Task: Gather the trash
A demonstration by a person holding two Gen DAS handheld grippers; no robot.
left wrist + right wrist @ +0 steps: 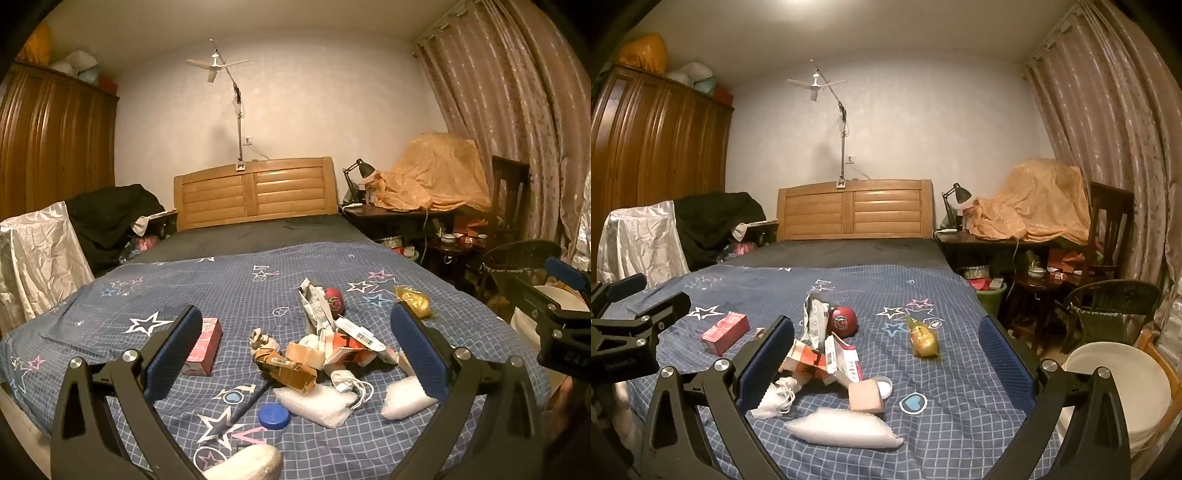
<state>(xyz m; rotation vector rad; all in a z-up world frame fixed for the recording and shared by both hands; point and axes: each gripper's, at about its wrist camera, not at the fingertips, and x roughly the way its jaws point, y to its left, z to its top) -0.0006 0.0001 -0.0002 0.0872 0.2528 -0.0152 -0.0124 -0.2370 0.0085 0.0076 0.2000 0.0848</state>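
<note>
Both tools gape wide above the blue star-print bedspread [155, 291]: left tool [295, 354] faces the crumpled paper-and-cardboard trash pile [325, 350]; right tool [886, 354] sits nearer the white bucket [1123, 387].

- The left claw [295, 354] fills the lower frame, its two blue-padded fingers spread wide, nothing between them.
- Beyond it, on the bed [184, 284] with its star-patterned blue cover, lies a heap of trash [321, 350]: torn cardboard, paper, labels.
- A pink box [205, 347] sits left of the heap, just beside the left finger.
- A blue cap [274, 416] and white bubble wrap [314, 404] lie at lower centre.
- A red ball [335, 301] and a yellow wrapper [413, 301] lie farther back.
- The right claw [565, 299] enters at the right edge, over a white bucket [561, 295].
</note>
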